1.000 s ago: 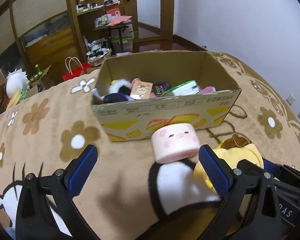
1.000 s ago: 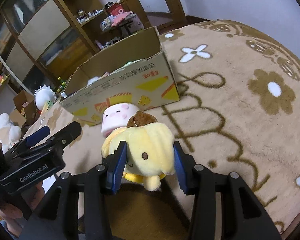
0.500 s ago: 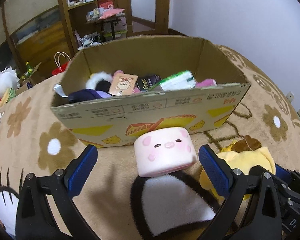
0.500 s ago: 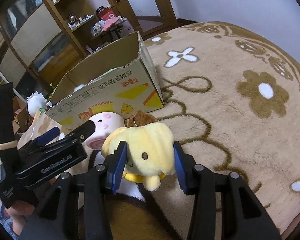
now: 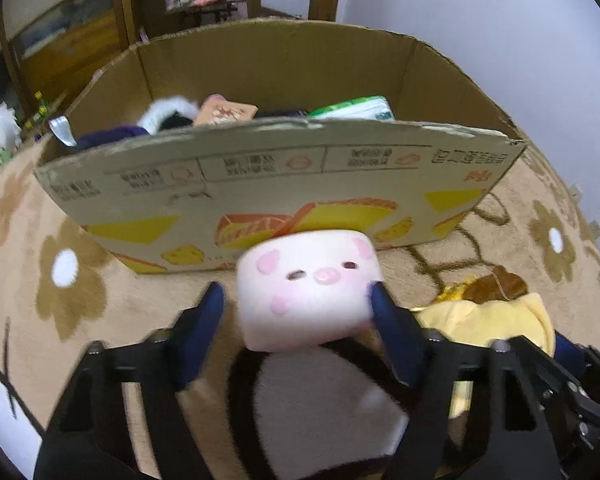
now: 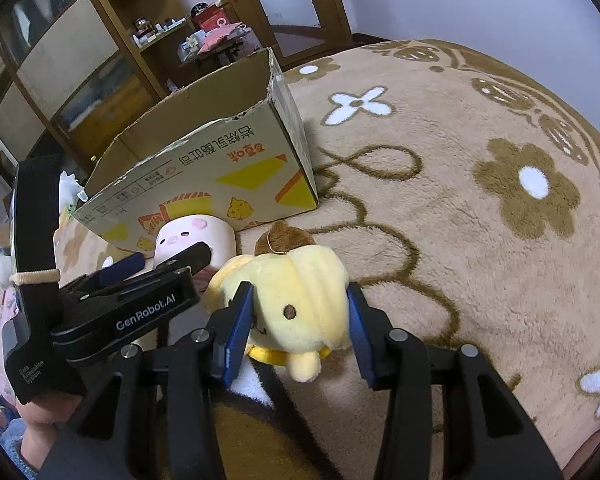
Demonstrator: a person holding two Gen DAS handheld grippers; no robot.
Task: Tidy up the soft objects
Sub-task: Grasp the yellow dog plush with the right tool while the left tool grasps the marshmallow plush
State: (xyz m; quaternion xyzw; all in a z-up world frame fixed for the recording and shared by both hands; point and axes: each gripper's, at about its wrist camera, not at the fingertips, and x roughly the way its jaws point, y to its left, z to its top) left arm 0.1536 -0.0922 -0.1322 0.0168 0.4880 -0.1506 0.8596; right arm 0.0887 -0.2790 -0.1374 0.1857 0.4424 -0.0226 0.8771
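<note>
done: box (image 5: 260, 168) already has several soft items | left gripper (image 5: 300, 312) closing round pig (image 5: 308, 288) on rug by box, clamp not sure | right gripper (image 6: 298, 320) clamped on yellow plush (image 6: 296, 300) beside it | left: both plushes into box

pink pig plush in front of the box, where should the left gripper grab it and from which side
Grip the pink pig plush across its rounded side walls, coming in low from the near side. It stands like a short drum, face tilted up, and the left gripper already brackets those sides.
</note>
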